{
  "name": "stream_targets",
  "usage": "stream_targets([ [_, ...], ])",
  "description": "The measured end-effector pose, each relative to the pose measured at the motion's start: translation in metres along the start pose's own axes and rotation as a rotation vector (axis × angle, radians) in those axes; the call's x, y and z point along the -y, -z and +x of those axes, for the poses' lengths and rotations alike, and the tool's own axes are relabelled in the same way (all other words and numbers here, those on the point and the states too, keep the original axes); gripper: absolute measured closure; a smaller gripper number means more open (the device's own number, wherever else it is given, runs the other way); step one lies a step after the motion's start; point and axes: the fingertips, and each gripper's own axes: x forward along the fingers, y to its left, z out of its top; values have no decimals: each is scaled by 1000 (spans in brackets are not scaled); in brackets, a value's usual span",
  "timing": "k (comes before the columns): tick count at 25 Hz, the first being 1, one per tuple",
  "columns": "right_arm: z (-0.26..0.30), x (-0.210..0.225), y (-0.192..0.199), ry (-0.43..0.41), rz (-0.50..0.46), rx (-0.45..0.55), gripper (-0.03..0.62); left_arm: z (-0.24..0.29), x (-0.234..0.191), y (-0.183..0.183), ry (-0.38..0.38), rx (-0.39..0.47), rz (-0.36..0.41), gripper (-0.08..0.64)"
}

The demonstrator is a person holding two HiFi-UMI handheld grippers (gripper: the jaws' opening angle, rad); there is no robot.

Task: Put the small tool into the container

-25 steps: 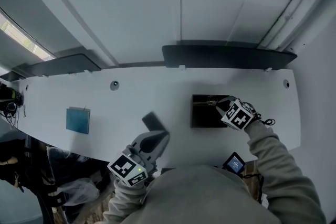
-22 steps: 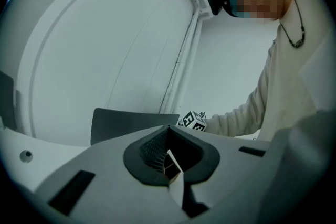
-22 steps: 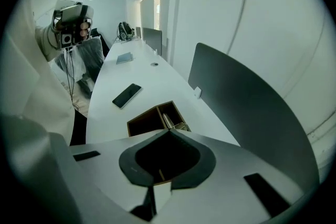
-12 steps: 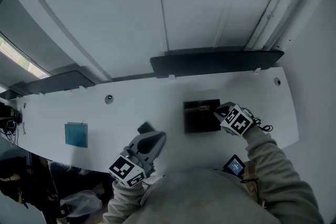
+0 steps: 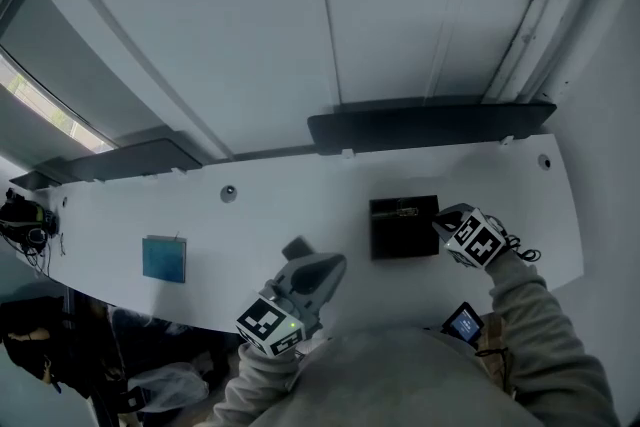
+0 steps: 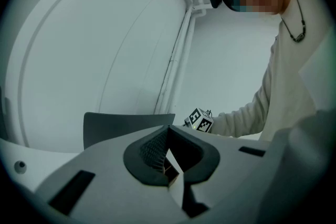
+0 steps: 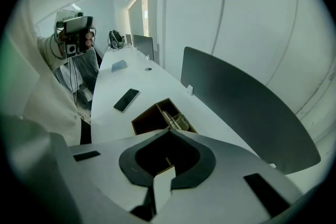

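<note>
A dark open box (image 5: 404, 233) stands on the white table (image 5: 250, 215). The small pale tool (image 5: 404, 210) lies in the box's narrow far compartment; in the right gripper view the tool (image 7: 179, 121) rests inside the box (image 7: 149, 118). My right gripper (image 5: 448, 215) hovers just off the box's right edge, shut and empty; its tips (image 7: 168, 131) point back over the box. My left gripper (image 5: 325, 267) stays near the table's front edge, shut with nothing in it (image 6: 168, 127).
A dark phone (image 5: 296, 247) lies by the left gripper and shows as the phone (image 7: 126, 99) beyond the box. A blue pad (image 5: 163, 258) sits at the left. Dark divider screens (image 5: 430, 122) line the table's far edge. A small lit device (image 5: 465, 323) is at my waist.
My right gripper has drawn back from over the box's tool compartment to beside the box's right edge. The left gripper has held its place; the view has shifted slightly.
</note>
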Motion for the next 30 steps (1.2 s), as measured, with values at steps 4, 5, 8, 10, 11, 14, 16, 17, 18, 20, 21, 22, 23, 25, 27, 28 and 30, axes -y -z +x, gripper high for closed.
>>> stream_targets([
  [4, -24, 6, -13, 58, 36, 86, 571, 1, -4, 1, -12, -7, 5, 565],
  [5, -33, 7, -18, 72, 63, 127, 571, 1, -6, 2, -21, -9, 6, 565],
  [8, -66, 16, -32, 109, 191, 284, 571, 6, -11, 10, -34, -32, -3, 565],
  [10, -92, 23, -40, 118, 289, 415, 571, 11, -13, 15, -28, -50, -13, 565],
  [11, -103, 25, -44, 123, 318, 474, 571, 12, -14, 16, -26, -54, -16, 565],
  [14, -127, 22, -47, 161, 301, 559, 571, 17, -16, 18, -22, -65, -21, 565],
  [16, -133, 19, -42, 191, 270, 553, 572, 21, -16, 20, -17, -73, -19, 565],
  [17, -133, 18, -39, 194, 273, 549, 572, 23, -15, 20, -14, -76, -17, 565],
  [18, -132, 17, -36, 189, 291, 550, 572, 23, -15, 20, -11, -79, -16, 565],
  [20, -131, 16, -30, 178, 330, 555, 572, 25, -15, 20, -7, -83, -14, 565],
  [21, -130, 15, -28, 175, 342, 554, 572, 25, -16, 20, -6, -85, -14, 565],
  [22, -129, 14, -26, 173, 349, 553, 572, 25, -16, 21, -5, -87, -15, 565],
  [23, -127, 13, -25, 169, 353, 551, 572, 25, -16, 22, -5, -90, -16, 565],
  [25, -126, 12, -24, 165, 350, 544, 572, 25, -17, 22, -6, -92, -17, 565],
  [27, -125, 12, -26, 158, 341, 541, 572, 25, -18, 21, -8, -90, -18, 565],
  [28, -124, 12, -28, 152, 336, 542, 572, 25, -18, 21, -10, -88, -18, 565],
  [30, -122, 10, -32, 141, 327, 542, 572, 24, -18, 21, -13, -85, -21, 565],
])
